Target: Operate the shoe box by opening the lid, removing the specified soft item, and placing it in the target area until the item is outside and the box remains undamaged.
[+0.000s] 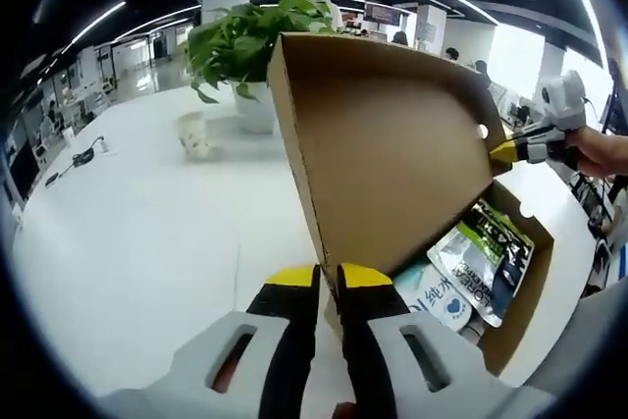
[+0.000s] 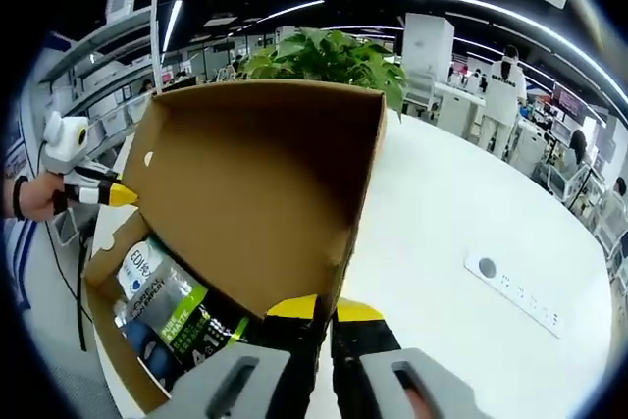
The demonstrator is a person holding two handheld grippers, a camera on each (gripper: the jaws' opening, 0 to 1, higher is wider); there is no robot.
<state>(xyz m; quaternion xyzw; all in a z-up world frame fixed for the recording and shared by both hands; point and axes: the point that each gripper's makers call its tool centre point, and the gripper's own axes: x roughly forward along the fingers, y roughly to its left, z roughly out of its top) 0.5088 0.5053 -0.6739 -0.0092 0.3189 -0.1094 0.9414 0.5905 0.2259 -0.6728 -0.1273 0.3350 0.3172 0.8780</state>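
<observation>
White office table (image 1: 147,233) carries the open shoe box (image 1: 510,311). Left gripper (image 1: 328,278) pinches the raised lid (image 1: 392,144); soft packets (image 1: 486,257) lie inside. Right gripper view: right gripper (image 2: 326,309) apparently clamps the lid's opposite edge.

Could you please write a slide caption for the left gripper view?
Left hand-held gripper pinches the raised cardboard lid, exposing pouches inside the shoe box.

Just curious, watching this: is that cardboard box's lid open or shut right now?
Open. The lid stands raised, both grippers pinching its edges, and soft packets show inside the box.
</observation>
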